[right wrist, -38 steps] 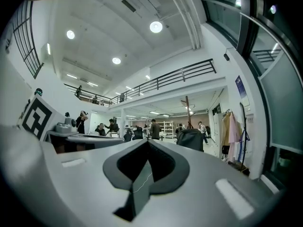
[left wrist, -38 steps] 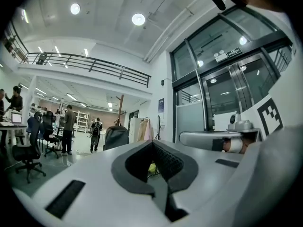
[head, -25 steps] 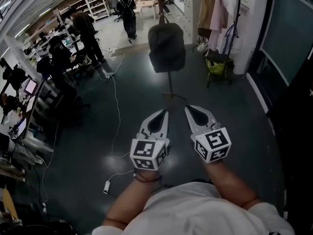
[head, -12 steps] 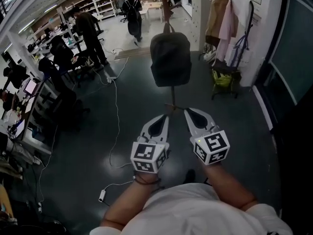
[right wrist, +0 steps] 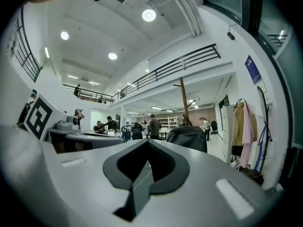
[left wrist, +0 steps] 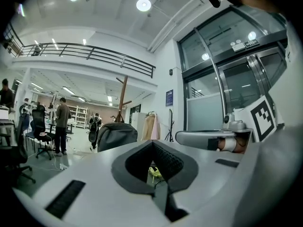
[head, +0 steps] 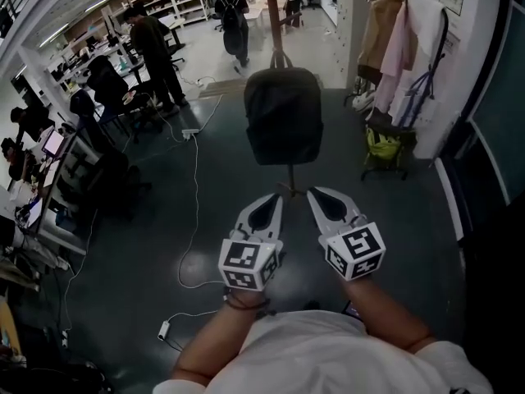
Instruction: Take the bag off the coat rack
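Observation:
A dark grey backpack (head: 283, 115) hangs by its top loop on the brown pole of the coat rack (head: 271, 6), straight ahead of me. My left gripper (head: 276, 198) and right gripper (head: 314, 192) are held side by side just below and short of the bag, not touching it. Both are shut with nothing between the jaws. The bag (left wrist: 116, 134) shows beyond my left gripper (left wrist: 152, 143), under the rack (left wrist: 122, 96). It also rises behind my right gripper (right wrist: 147, 142) as a rounded dark bag (right wrist: 188, 137) by the pole (right wrist: 183, 103).
Coats (head: 395, 35) hang on a wall rack at the right, above a small cart with a green bag (head: 384, 146). A white cable (head: 195, 212) trails over the dark floor at the left. People (head: 152, 43) stand by desks at the far left. A dark glass wall runs along the right.
The bag has grown larger and come lower in the head view, so I am closer to it. Both grippers stay shut, side by side.

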